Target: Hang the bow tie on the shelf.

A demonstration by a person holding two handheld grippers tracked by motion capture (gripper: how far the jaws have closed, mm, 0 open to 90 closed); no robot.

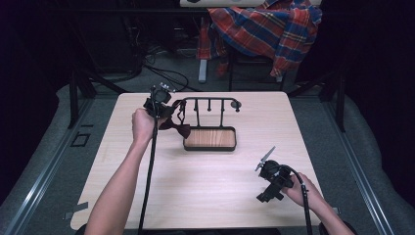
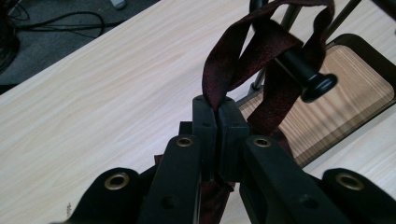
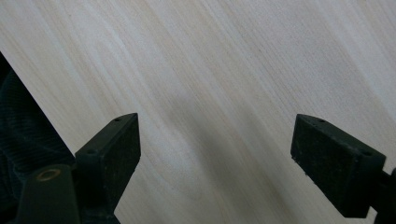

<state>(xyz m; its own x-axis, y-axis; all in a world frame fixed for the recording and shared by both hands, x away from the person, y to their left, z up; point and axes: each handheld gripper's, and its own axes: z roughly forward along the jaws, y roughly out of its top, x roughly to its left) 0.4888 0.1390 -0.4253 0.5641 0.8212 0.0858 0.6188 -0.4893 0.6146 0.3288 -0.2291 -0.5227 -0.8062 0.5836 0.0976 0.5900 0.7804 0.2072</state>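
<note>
On the pale tabletop (image 1: pixel 205 186), my left claw (image 2: pixel 217 109) pinches a dark red strap (image 2: pixel 224 65) looped over the rack (image 1: pixel 210 103); my right claw (image 3: pixel 215 154) hangs spread.

1. In the left gripper view the dark red strap (image 2: pixel 224 70) runs down between the closed jaws, so its pinched part is hidden; its loop is cut off by the top edge.
2. The rack (image 2: pixel 306 77) is cut off at the upper right.
3. In the high view the plaid shirt (image 1: pixel 266 27) is cropped by the top edge.
4. The bow tie (image 1: pixel 180 128) is too small for detail there.
</note>
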